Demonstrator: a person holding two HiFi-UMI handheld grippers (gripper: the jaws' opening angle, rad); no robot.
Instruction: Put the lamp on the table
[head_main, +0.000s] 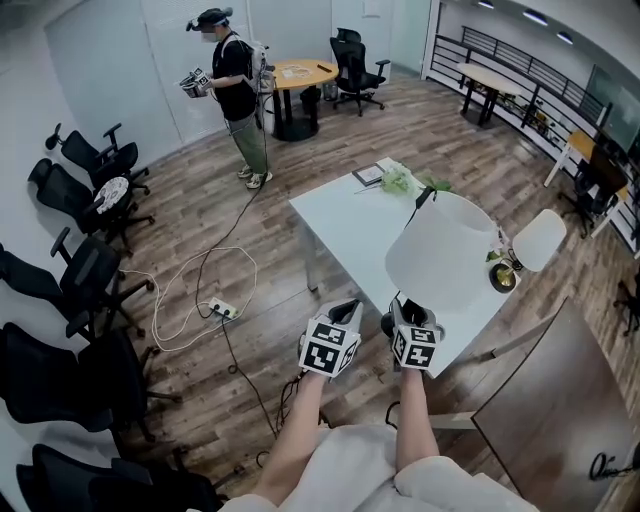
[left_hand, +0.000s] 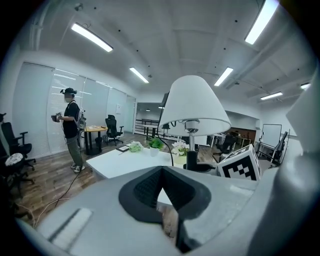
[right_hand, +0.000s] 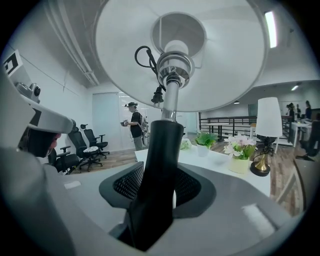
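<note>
The lamp (head_main: 443, 252) has a wide white shade, a chrome neck and a black stem (right_hand: 159, 165). My right gripper (head_main: 409, 320) is shut on that black stem, holding the lamp upright at the near edge of the white table (head_main: 345, 225). In the left gripper view the lamp (left_hand: 194, 106) stands just ahead, its dark base (left_hand: 200, 168) low at the table edge; whether it rests there I cannot tell. My left gripper (head_main: 343, 315) hovers beside the right one, over the floor, jaws together with nothing between them.
On the table stand small potted plants (head_main: 405, 182), a flower pot (right_hand: 240, 152), a notebook (head_main: 370, 174) and a second lamp (head_main: 528, 245) with a brass foot. A person (head_main: 237, 90) stands far back. Office chairs (head_main: 90, 270) line the left; a cable and power strip (head_main: 222, 310) lie on the floor.
</note>
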